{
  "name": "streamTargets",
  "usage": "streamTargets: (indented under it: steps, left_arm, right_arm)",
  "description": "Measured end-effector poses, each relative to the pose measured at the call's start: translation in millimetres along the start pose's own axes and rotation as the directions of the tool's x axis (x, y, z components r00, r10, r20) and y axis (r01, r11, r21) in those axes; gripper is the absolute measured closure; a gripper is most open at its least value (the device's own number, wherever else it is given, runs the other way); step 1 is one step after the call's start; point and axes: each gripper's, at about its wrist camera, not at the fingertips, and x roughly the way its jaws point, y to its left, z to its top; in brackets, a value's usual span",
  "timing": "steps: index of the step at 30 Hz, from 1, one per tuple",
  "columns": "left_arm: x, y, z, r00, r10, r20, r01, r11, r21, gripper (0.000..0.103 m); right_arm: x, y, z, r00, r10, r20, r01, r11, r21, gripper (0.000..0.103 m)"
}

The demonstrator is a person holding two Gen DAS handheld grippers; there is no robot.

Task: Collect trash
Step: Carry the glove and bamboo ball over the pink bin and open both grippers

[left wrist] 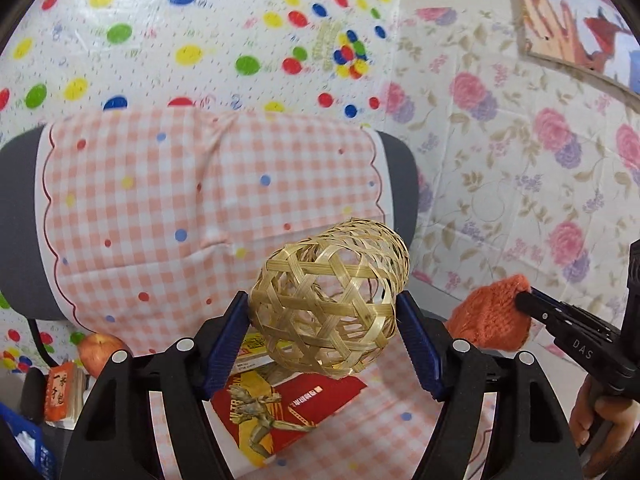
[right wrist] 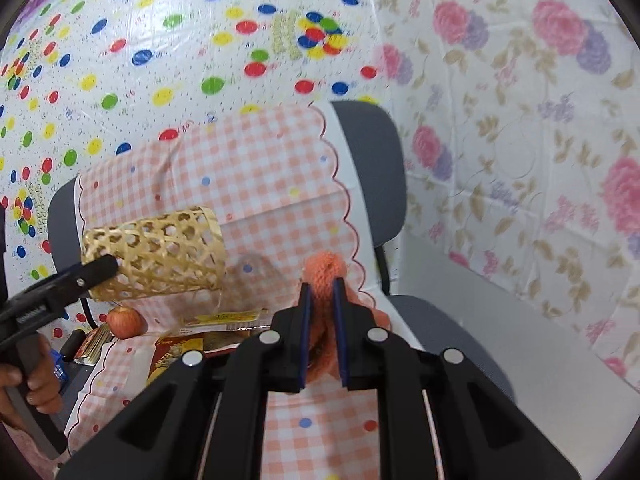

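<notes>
Left gripper (left wrist: 322, 320) clamps the woven bamboo basket (left wrist: 328, 300), lying sideways in the air above the pink-checked cloth (left wrist: 160, 200) on the grey chair (right wrist: 372, 152). Right gripper (right wrist: 320, 300) is pinched tight on the orange knitted piece (right wrist: 325, 270), just beside.

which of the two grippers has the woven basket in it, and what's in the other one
The left gripper holds the woven bamboo basket on its side between wide-set fingers. The right gripper is pinched nearly shut on the orange knitted piece.
</notes>
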Motion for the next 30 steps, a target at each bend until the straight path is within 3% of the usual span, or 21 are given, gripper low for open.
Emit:
streamTargets:
  steps: [11, 16, 25, 30]
  left_arm:
    - [-48.2, -53.5, -52.1, 0.997, -0.049, -0.055, 0.051, 0.998, 0.046, 0.030]
    - [-60.0, -73.7, -73.9, 0.991, -0.082, -0.110, 0.087, 0.995, 0.042, 0.030]
    - [-81.8, -136.0, -119.3, 0.957, -0.203, -0.208, 0.227, 0.969, 0.100, 0.029]
    - [-80.4, -168.3, -152.4, 0.915, -0.271, -0.299, 0.316, 0.942, 0.112, 0.029]
  right_arm:
    - [-76.2, -27.7, -29.2, 0.999, -0.041, -0.030, 0.042, 0.999, 0.019, 0.092]
    - [-114.8, -40.8, -46.6, 0.994, -0.100, -0.044, 0.101, 0.995, 0.024, 0.092]
    - [-181.4, -62.2, -85.1, 0.969, -0.231, -0.082, 0.233, 0.973, 0.011, 0.092]
    - [-201.9, -72.9, -119.6, 0.944, -0.296, -0.146, 0.299, 0.954, -0.003, 0.092]
